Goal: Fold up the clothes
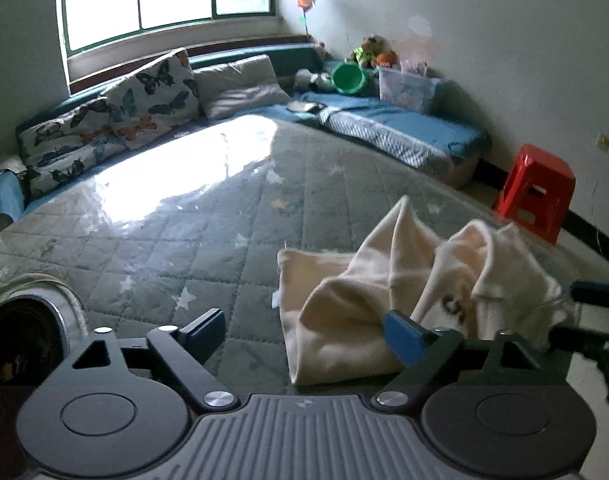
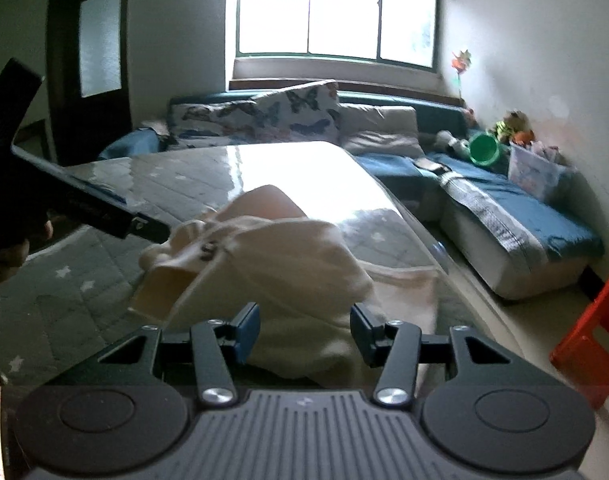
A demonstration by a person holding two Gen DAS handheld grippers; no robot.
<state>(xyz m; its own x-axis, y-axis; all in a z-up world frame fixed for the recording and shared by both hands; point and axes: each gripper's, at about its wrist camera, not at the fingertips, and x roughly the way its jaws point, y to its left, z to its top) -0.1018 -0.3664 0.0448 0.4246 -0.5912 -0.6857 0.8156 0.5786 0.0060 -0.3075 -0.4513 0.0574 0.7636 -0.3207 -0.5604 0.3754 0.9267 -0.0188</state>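
A cream garment (image 1: 404, 280) lies crumpled on the grey quilted, star-printed surface (image 1: 176, 256), with a small dark letter mark on one fold. My left gripper (image 1: 304, 334) is open at the garment's near left edge. Its right pad (image 1: 404, 338) is against the cloth and its left pad (image 1: 208, 330) is over bare quilt. In the right wrist view the same garment (image 2: 288, 264) bulges up in a heap. My right gripper (image 2: 306, 330) is open, with a fold of the cloth lying between its pads and nothing squeezed.
A red plastic stool (image 1: 536, 188) stands on the floor past the surface's right edge (image 2: 428, 240). Low blue cushions (image 1: 404, 128), butterfly pillows (image 1: 144, 96), a green bucket (image 1: 347, 76) and a clear box (image 1: 404, 88) line the far wall under the window.
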